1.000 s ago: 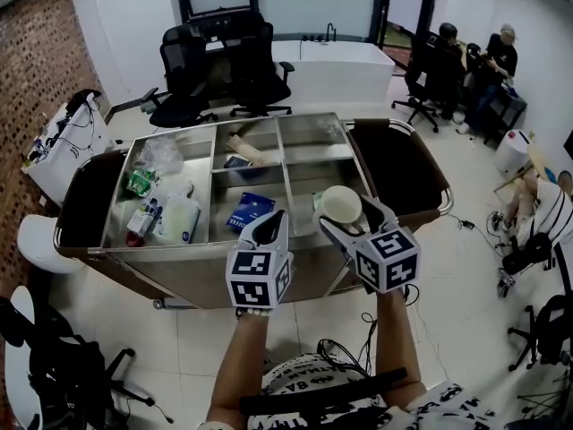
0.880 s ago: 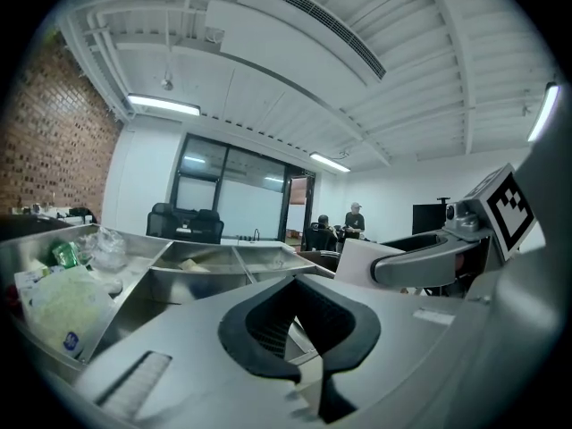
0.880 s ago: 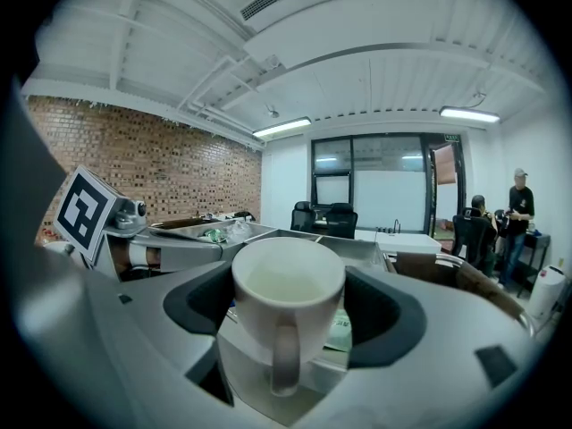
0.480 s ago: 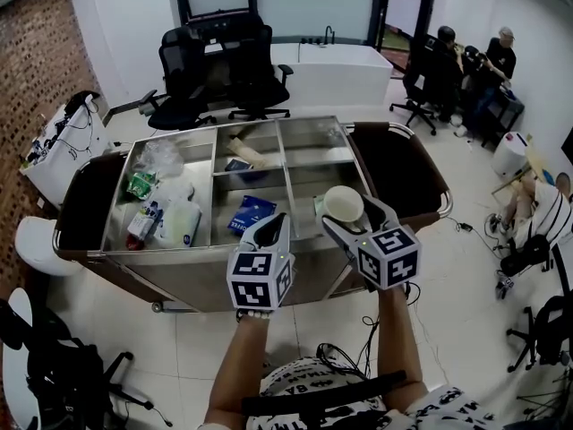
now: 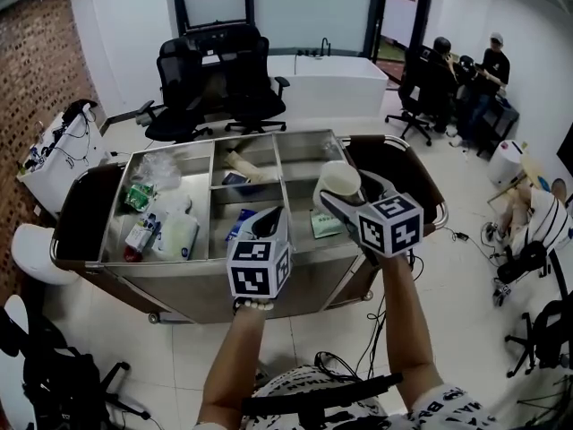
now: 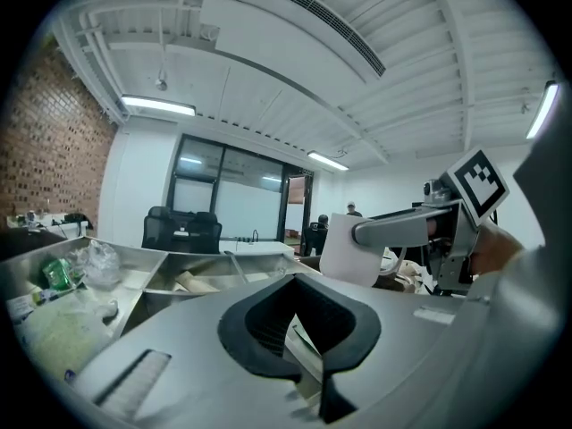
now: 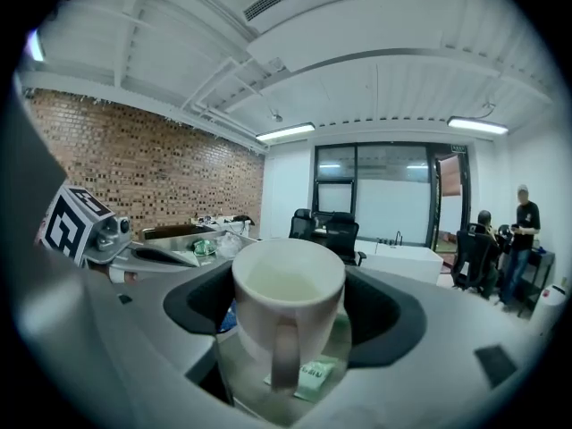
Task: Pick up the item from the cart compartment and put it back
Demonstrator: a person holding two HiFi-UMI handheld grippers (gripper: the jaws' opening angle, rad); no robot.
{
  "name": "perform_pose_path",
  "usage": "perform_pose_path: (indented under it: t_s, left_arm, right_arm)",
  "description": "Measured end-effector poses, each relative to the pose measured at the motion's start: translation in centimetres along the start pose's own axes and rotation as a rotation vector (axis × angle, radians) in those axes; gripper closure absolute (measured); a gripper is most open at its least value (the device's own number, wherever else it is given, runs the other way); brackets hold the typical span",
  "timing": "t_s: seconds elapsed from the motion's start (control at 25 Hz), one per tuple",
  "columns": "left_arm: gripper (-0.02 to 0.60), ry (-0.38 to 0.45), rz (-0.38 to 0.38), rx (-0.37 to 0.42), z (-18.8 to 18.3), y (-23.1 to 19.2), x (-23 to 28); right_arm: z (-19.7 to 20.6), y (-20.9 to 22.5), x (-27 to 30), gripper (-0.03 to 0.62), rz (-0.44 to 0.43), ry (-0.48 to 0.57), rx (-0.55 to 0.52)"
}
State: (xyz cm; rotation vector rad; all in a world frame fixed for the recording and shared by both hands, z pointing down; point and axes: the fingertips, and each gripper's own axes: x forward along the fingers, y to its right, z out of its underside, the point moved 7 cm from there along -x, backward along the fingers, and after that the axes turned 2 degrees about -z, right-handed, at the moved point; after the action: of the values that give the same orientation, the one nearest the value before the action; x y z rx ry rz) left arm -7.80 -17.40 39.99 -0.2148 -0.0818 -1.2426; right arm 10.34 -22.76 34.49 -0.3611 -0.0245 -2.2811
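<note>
A white mug (image 5: 338, 183) hangs in the air above the cart's right compartment, and my right gripper (image 5: 342, 195) is shut on it. In the right gripper view the mug (image 7: 288, 284) stands upright between the black pads (image 7: 192, 304), its handle facing the camera and its inside empty. The steel cart (image 5: 201, 271) has several compartments. My left gripper (image 5: 268, 224) hovers over the cart's front edge by the middle compartment, jaws together and holding nothing. From the left gripper view the mug (image 6: 349, 250) shows at the right.
A green packet (image 5: 326, 226) lies in the right compartment under the mug. A blue packet (image 5: 238, 223) sits in the middle one; bags and bottles (image 5: 170, 233) fill the left one. Office chairs (image 5: 215, 79) and a white table (image 5: 333, 74) stand behind. People (image 5: 474, 65) sit at the far right.
My right gripper has lifted the mug higher above the right compartment, uncovering the green packet below. The left gripper has kept its place over the cart's front edge.
</note>
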Motion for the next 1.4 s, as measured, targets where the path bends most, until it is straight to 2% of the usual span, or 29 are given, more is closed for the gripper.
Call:
perform_pose_path:
  t_s: [0.28, 0.56, 1.12, 1.4]
  left_arm:
    - [0.58, 0.026, -0.015, -0.015, -3.0, -1.5, 2.6]
    - [0.58, 0.021, -0.018, -0.04, -4.0, -2.4, 5.3]
    - [0.58, -0.052, -0.047, -0.076, -3.5, -4.9, 10.0]
    - [0.58, -0.105, -0.061, -0.106, -2.1, -5.8, 10.6]
  right_arm:
    - [-4.6, 3.1, 3.3, 0.203, -0.023, 0.008, -0.026]
    - [-6.3, 5.8, 7.6, 0.203, -0.015, -0.018, -0.046]
    - [-2.3, 11.5, 20.3, 0.203, 0.009, -0.218, -0.007]
    - [1.6, 13.3, 26.1, 0.203, 0.016, -0.38, -0.014]
